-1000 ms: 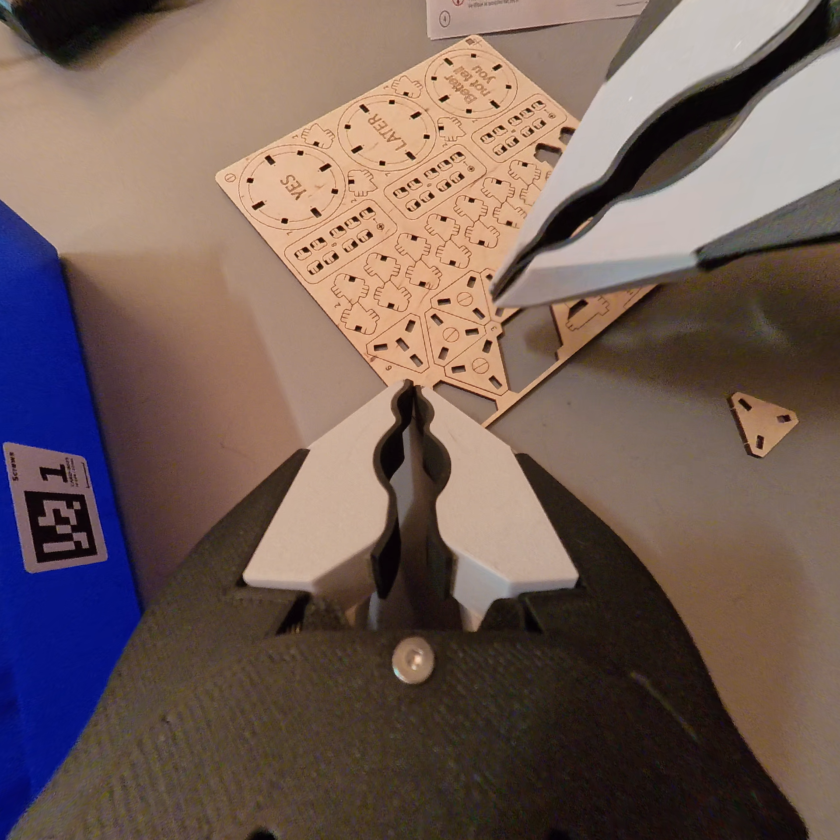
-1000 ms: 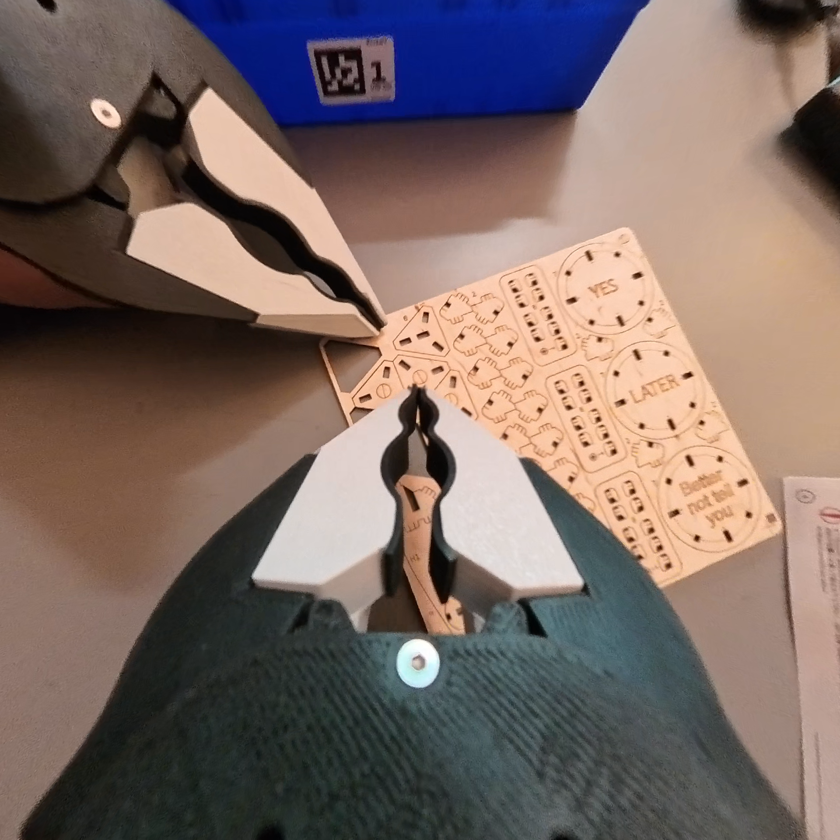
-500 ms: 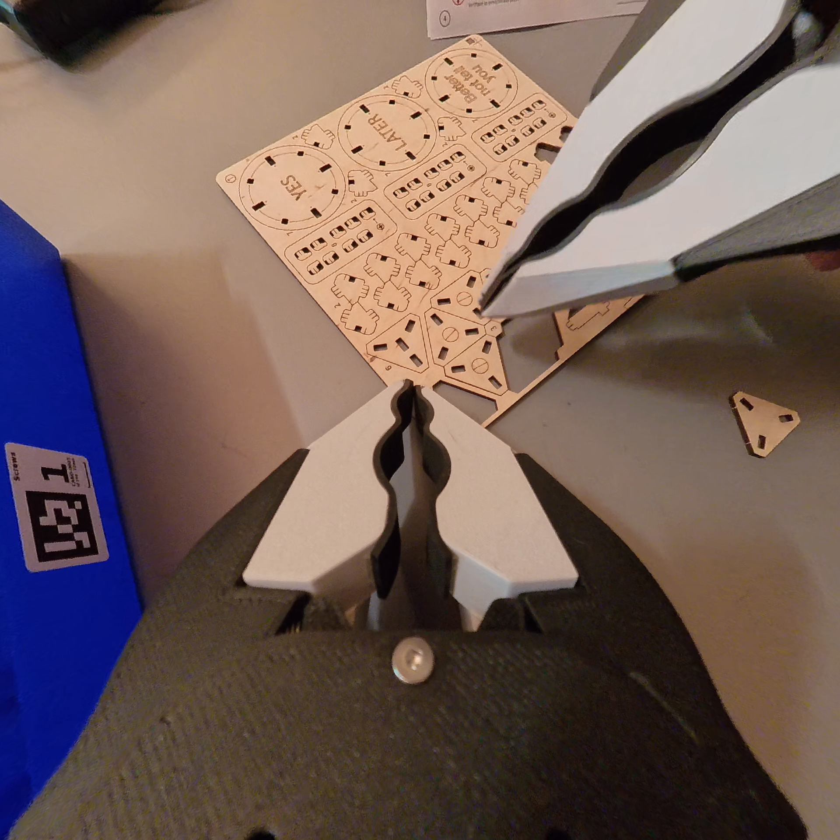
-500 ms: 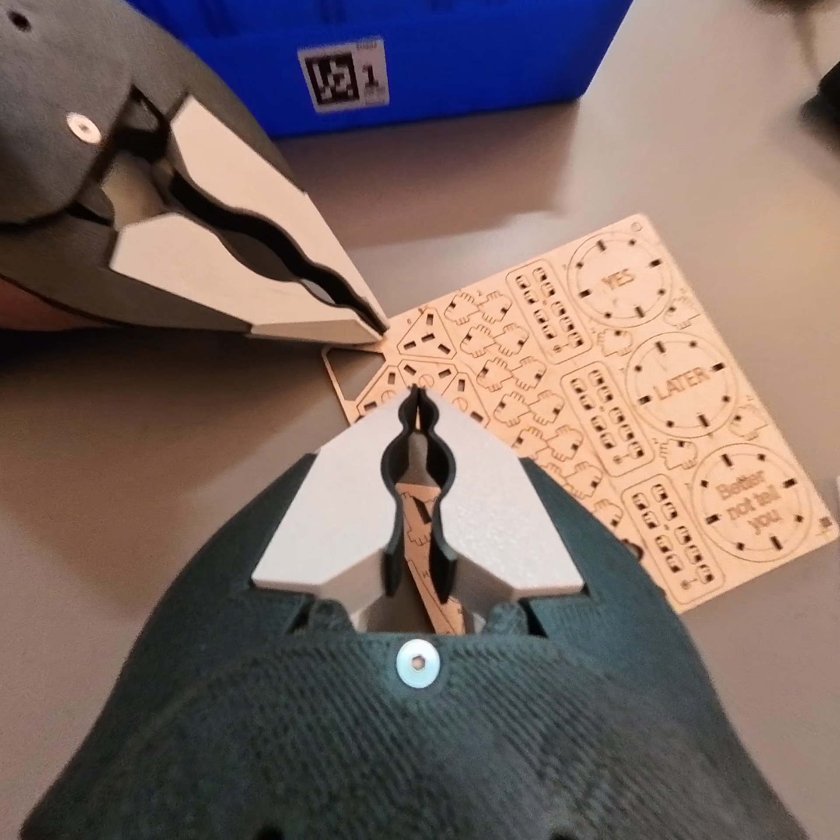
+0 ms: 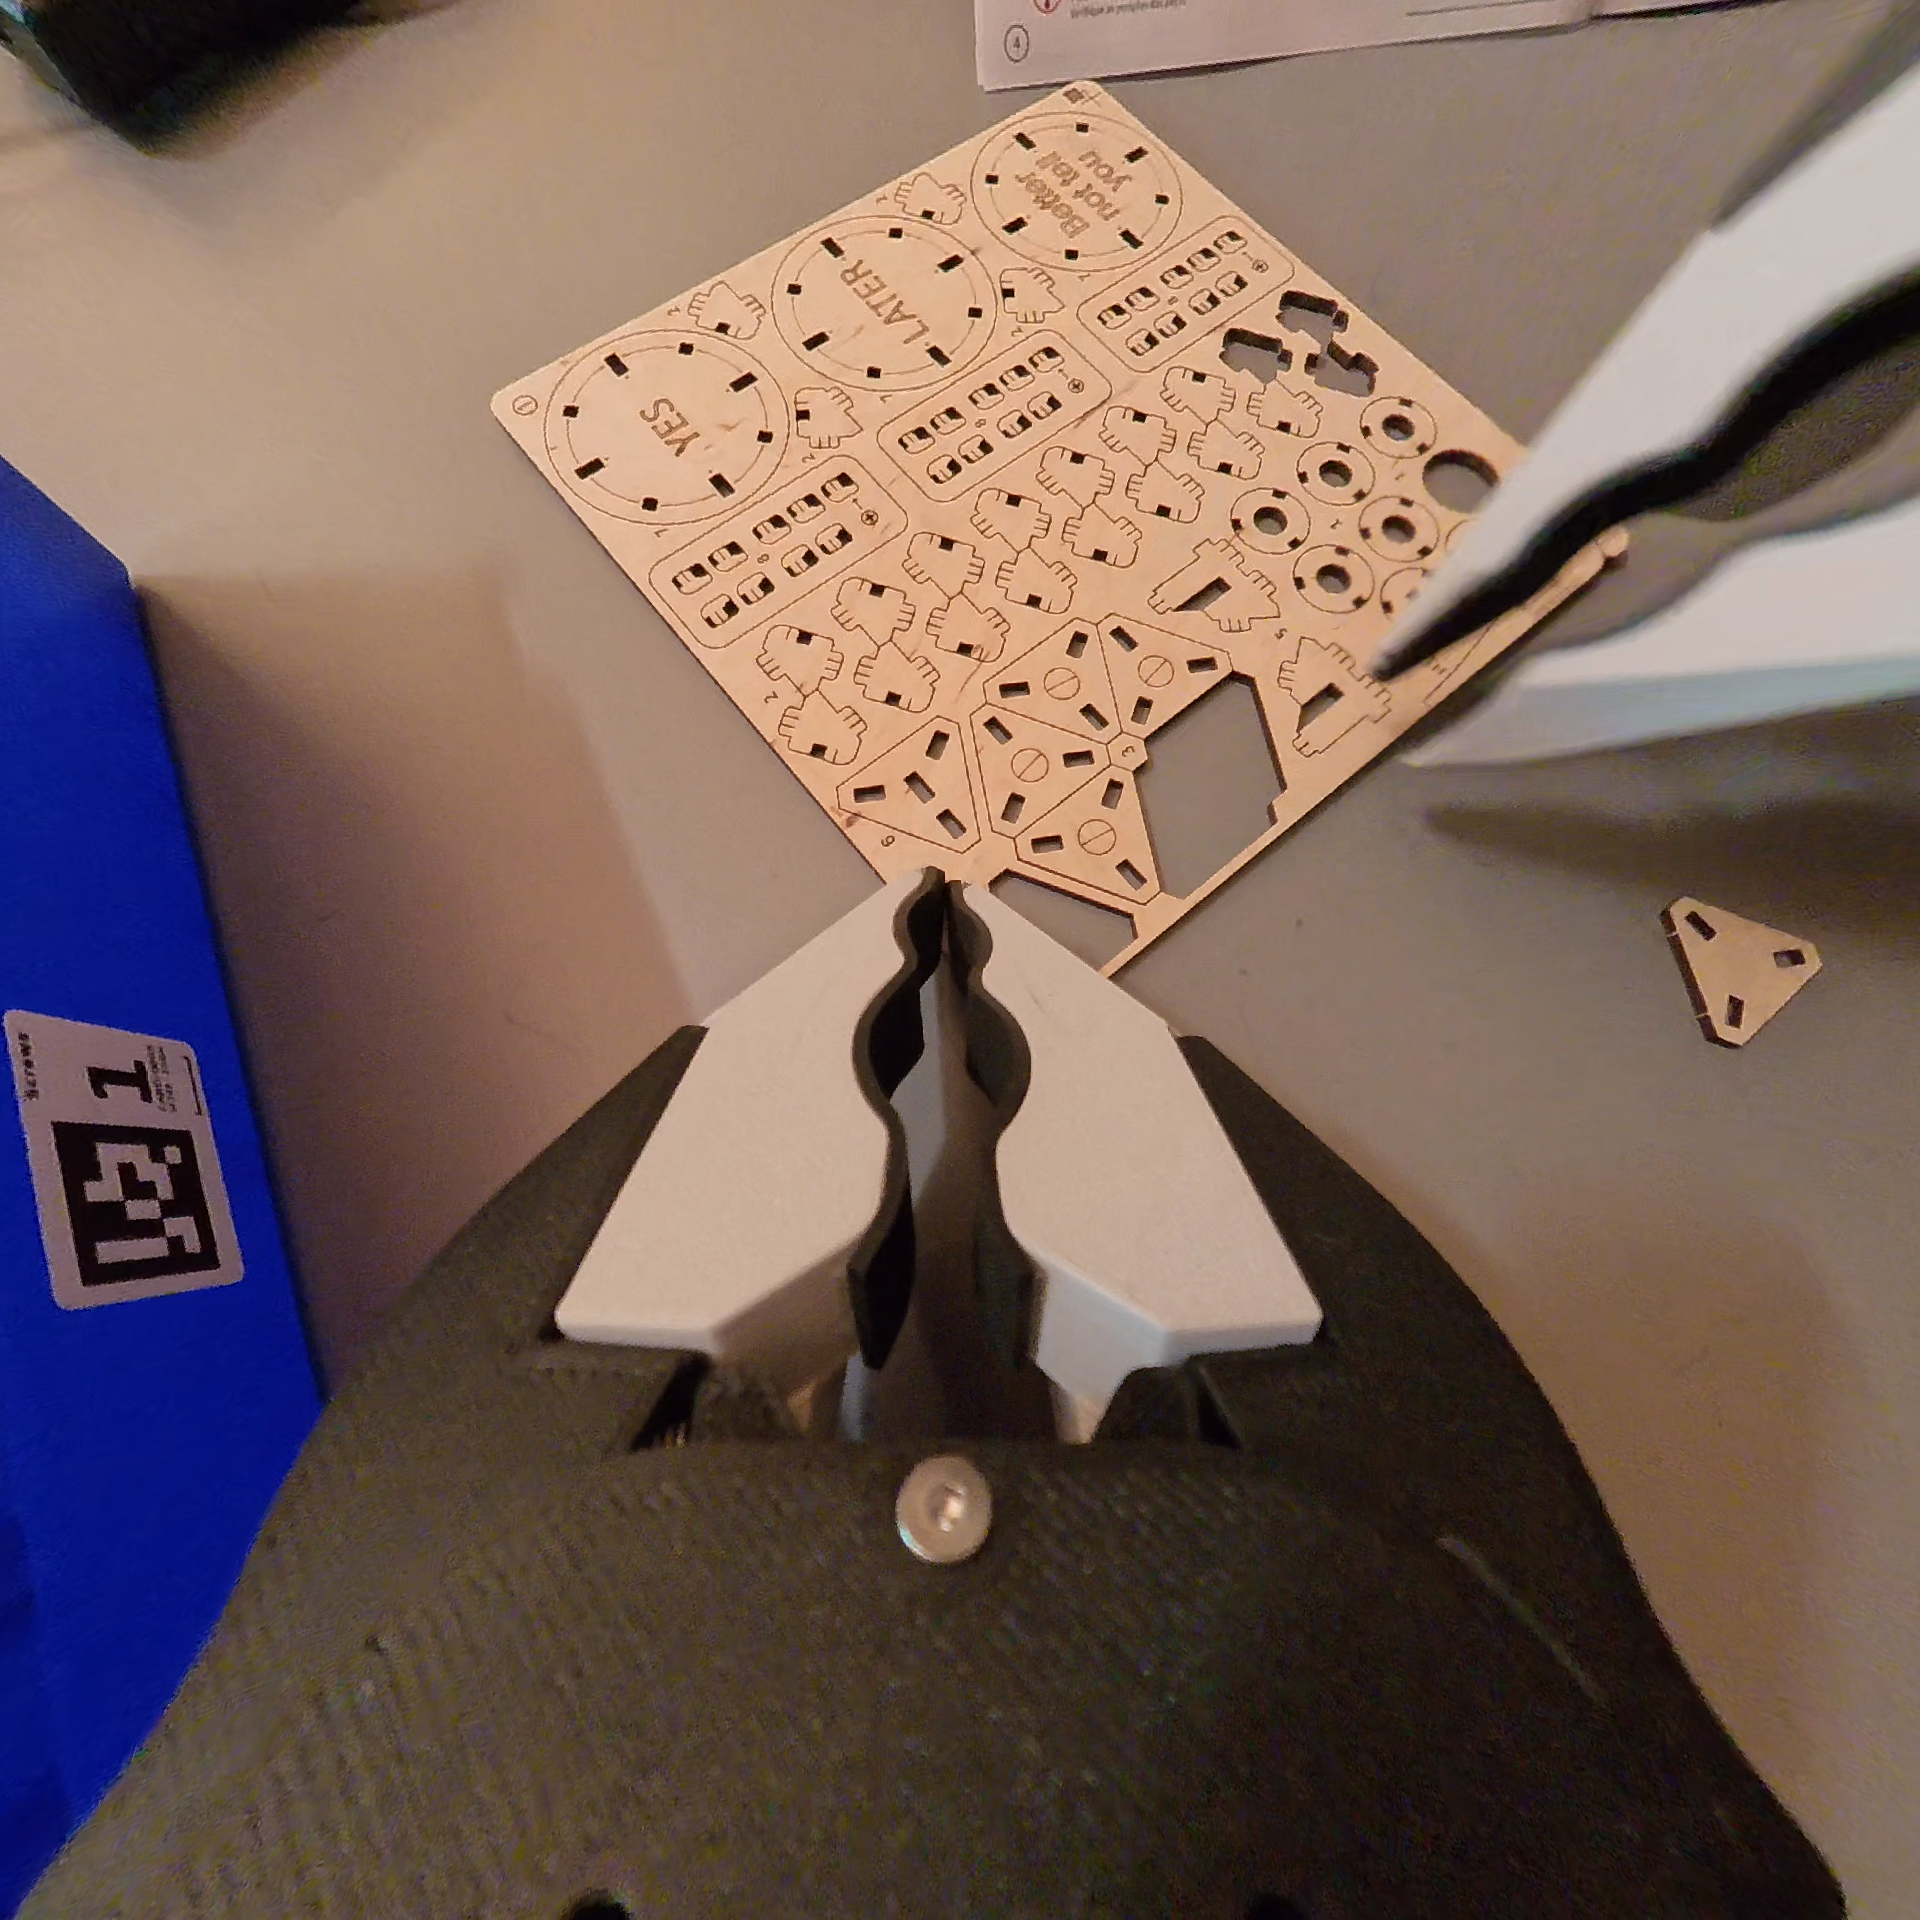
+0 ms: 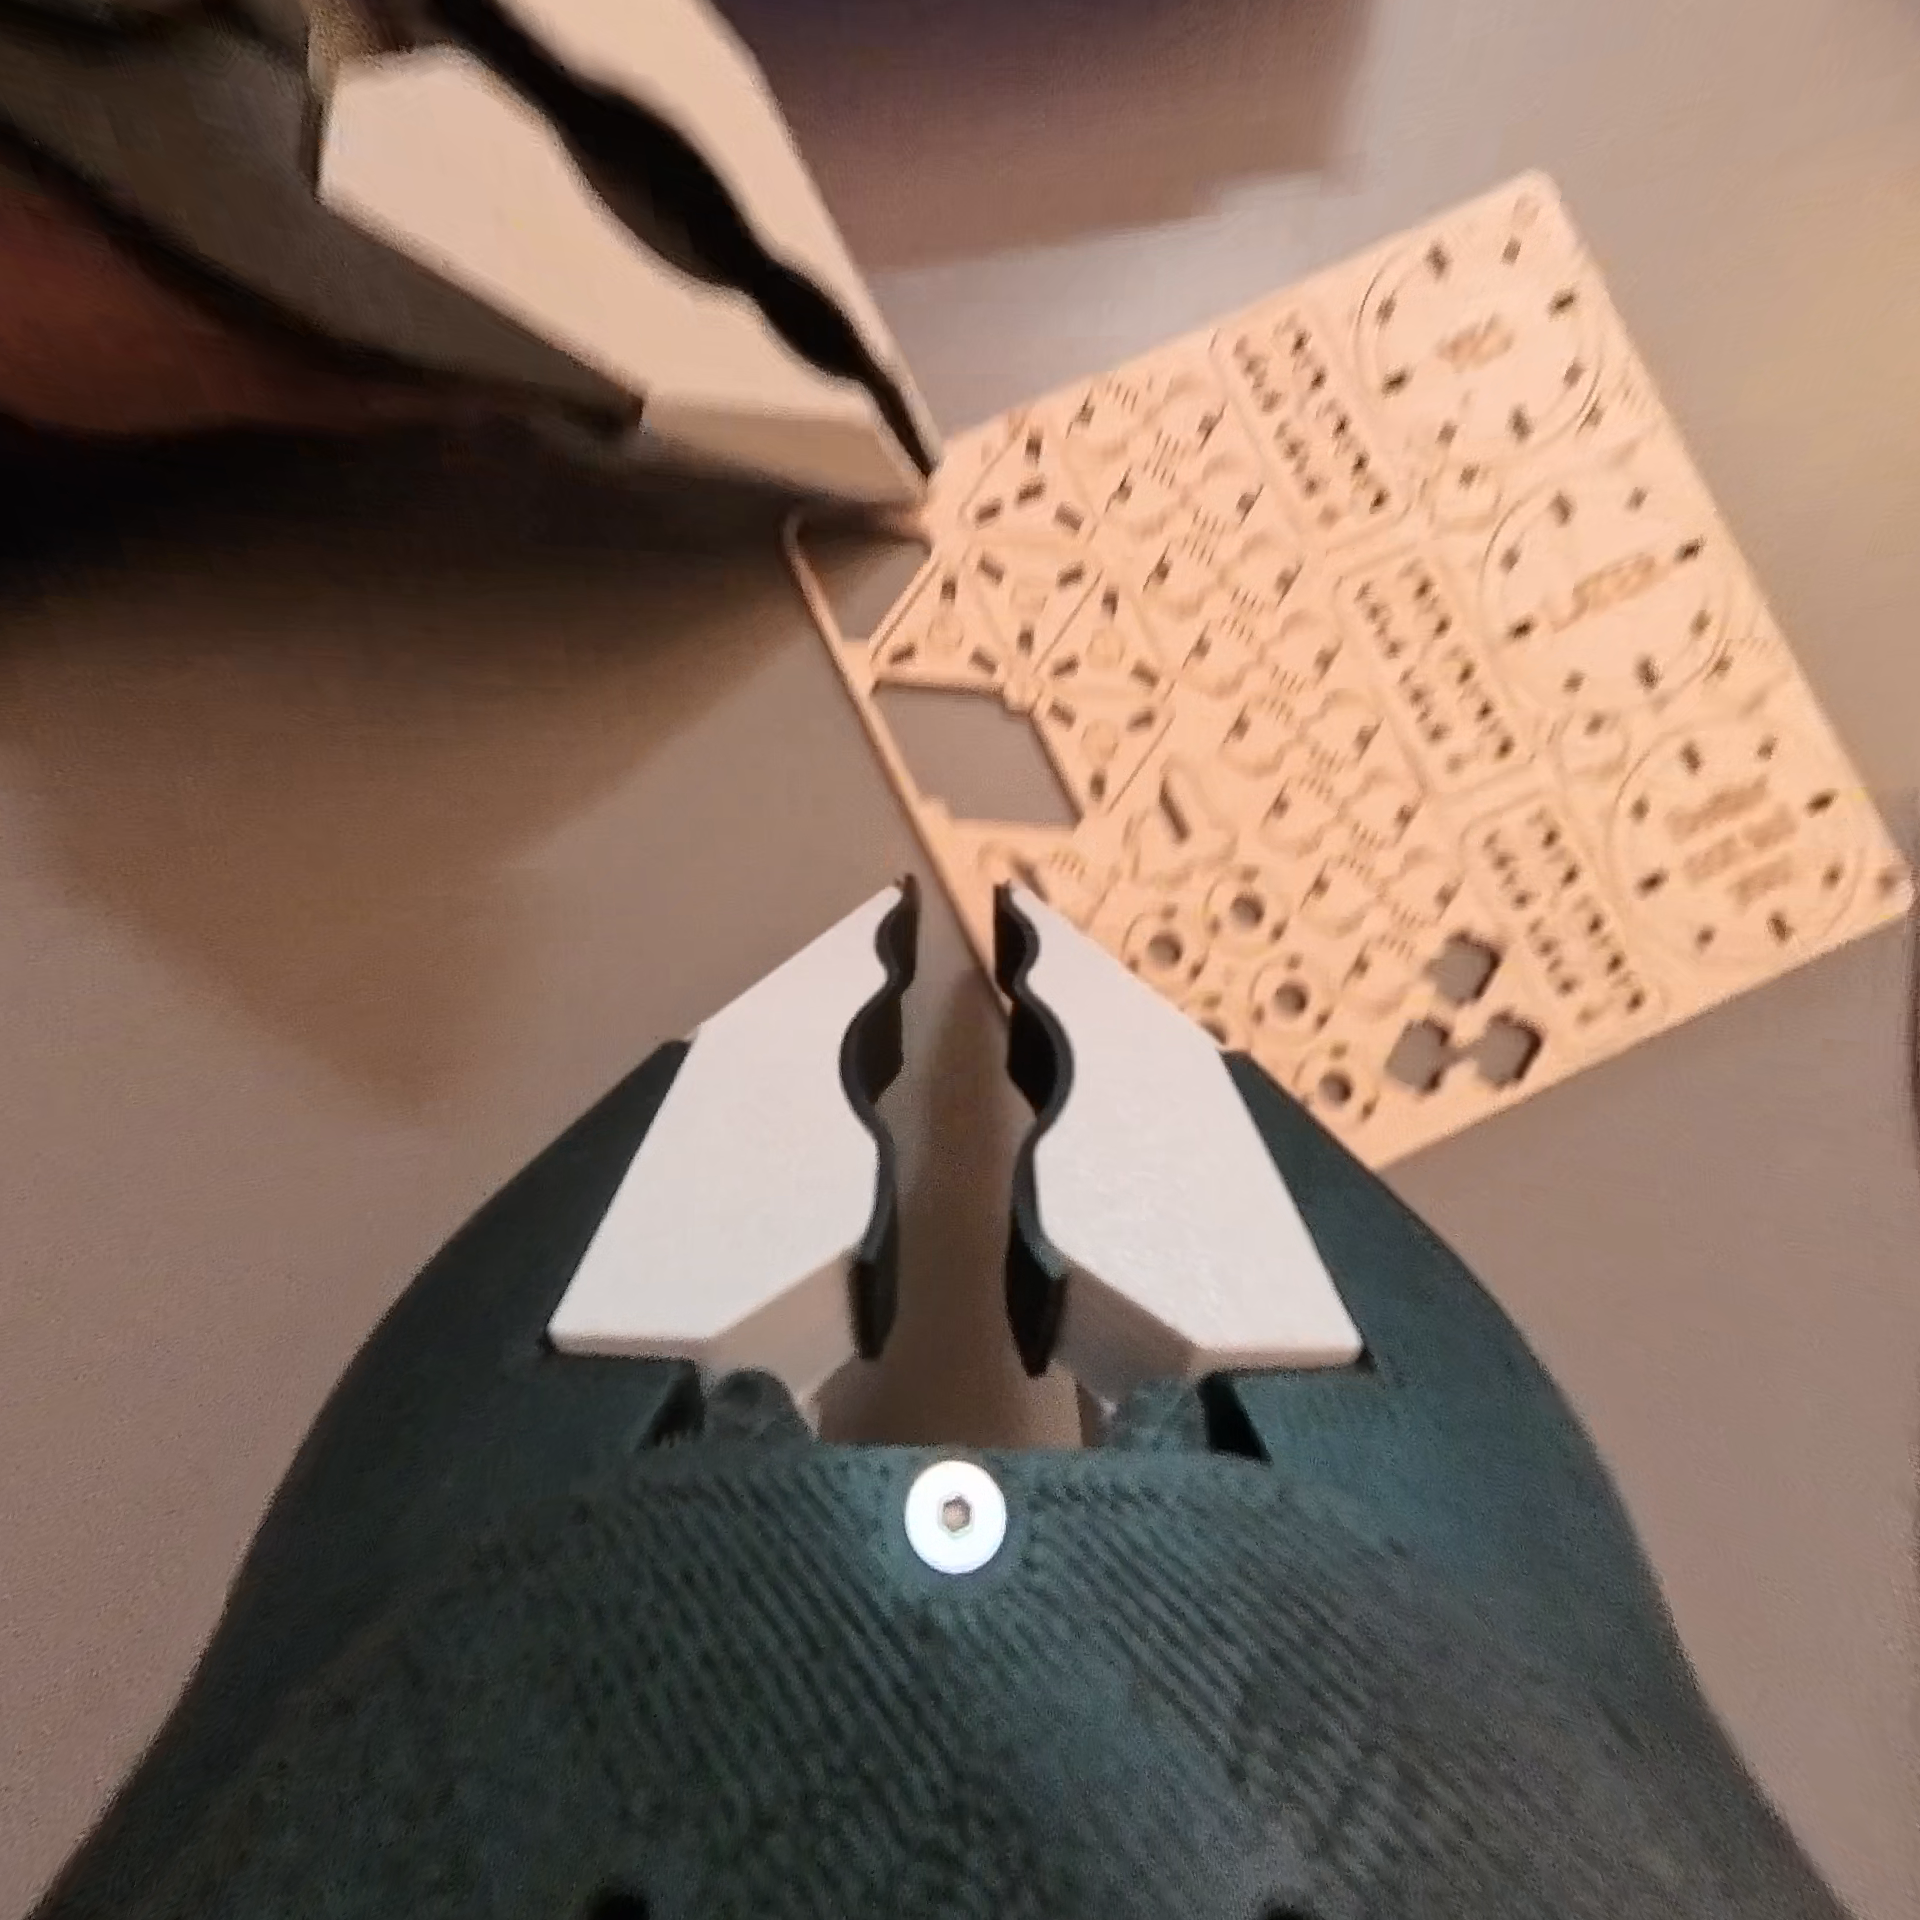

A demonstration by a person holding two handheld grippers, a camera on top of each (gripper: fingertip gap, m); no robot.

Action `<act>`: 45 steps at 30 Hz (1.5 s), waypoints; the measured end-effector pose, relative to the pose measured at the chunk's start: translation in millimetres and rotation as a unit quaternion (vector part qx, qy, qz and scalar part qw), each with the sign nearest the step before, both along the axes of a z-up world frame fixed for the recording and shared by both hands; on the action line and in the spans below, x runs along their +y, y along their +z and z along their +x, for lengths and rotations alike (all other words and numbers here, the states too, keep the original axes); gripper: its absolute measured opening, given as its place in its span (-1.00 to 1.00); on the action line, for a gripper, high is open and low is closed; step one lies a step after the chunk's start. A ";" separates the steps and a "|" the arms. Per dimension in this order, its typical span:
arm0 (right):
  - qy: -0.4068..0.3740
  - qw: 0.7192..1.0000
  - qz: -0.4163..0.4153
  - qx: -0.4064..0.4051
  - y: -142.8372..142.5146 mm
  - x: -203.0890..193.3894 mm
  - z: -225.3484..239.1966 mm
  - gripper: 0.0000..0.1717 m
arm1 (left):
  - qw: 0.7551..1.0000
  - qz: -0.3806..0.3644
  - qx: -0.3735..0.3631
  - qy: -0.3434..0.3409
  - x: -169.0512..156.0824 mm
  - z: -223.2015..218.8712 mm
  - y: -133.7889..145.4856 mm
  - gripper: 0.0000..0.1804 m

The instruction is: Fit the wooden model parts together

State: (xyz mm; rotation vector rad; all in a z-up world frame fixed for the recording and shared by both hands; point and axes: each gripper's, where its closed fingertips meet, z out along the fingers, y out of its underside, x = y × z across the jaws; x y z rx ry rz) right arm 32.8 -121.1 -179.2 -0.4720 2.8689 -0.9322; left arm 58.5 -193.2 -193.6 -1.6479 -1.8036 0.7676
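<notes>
Left gripper: jaws pressed together, tips at wooden sheet's 6 o'clock corner; hold it steady.
Right gripper: jaws spread, empty, at sheet's edge.

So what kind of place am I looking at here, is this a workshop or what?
Probably a hobby or assembly workbench: a laser-cut wooden parts sheet lies on a plain grey table, with one loose triangular piece popped out, a blue storage bin and a printed instruction sheet nearby.
</notes>
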 end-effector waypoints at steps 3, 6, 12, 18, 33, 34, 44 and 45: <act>0.001 1.000 0.021 0.000 -11.6 38.3 6.3 -0.70 | 1.000 0.003 0.000 0.000 0.0 0.0 0.0 -1.00; 0.010 0.999 0.014 -0.040 -14.6 64.9 20.0 -0.58 | 1.000 0.002 -0.001 0.000 0.2 0.0 -0.3 -1.00; 0.034 0.998 0.002 -0.047 -16.9 78.2 32.2 -0.42 | 1.000 -0.002 -0.003 0.000 0.1 0.0 -1.0 -1.00; 0.048 0.998 -0.030 -0.019 -18.3 64.5 39.0 -0.69 | 1.000 -0.015 0.015 0.009 -3.0 0.2 4.8 -0.80; -0.013 0.979 -0.197 0.048 23.9 32.1 23.8 -0.70 | 0.986 0.066 0.145 -0.059 21.2 -4.5 43.6 -0.80; -0.014 0.978 -0.201 0.053 24.4 29.7 23.5 -0.69 | 0.985 0.070 0.144 -0.061 22.0 -4.3 43.5 -0.86; -0.024 0.987 -0.149 0.051 11.3 -27.9 17.0 -0.70 | 0.995 0.051 0.066 -0.049 21.5 -6.2 19.6 -1.00; -0.016 0.988 -0.142 0.062 10.5 -33.3 15.7 -0.70 | 0.996 0.044 0.062 -0.048 21.5 -6.3 18.3 -1.00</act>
